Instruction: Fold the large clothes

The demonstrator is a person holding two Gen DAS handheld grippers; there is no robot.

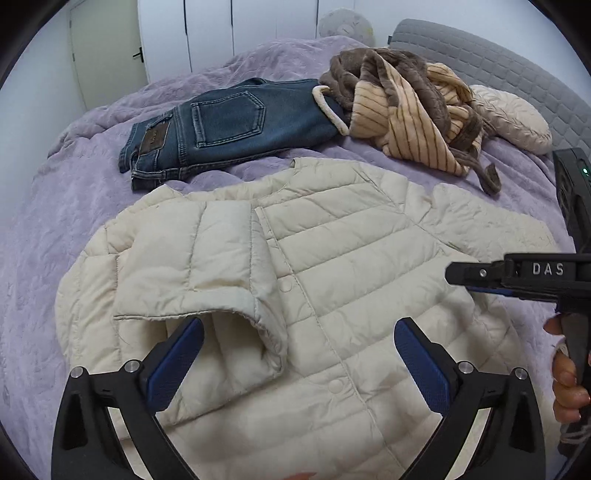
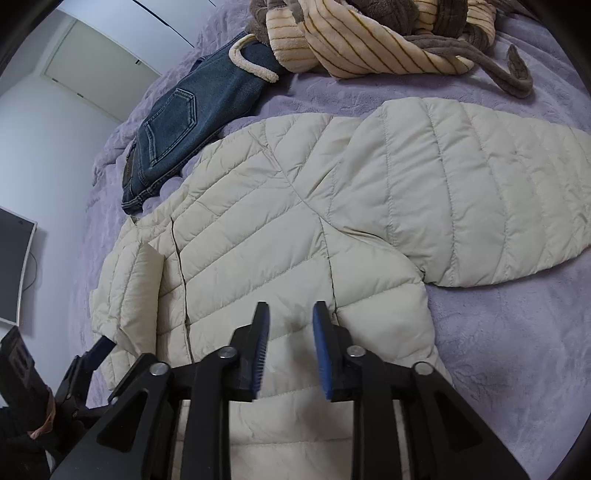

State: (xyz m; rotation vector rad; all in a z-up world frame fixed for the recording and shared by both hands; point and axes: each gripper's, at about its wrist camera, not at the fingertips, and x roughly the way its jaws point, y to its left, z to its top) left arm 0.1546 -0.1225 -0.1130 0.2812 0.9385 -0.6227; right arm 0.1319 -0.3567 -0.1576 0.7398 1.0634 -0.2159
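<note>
Covering the bed, a lilac blanket [image 1: 44, 229] beneath white wardrobe doors [image 1: 229, 26].

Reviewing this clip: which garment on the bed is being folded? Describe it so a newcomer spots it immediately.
Start from the lilac bedspread covering the bed. Nearest the cameras, in front of the folded jeans and the crumpled brown-and-striped robe, lies the cream quilted jacket, spread flat with one sleeve folded across its front. It alone is pale, puffy and stitched in bands, with snap buttons.
</note>
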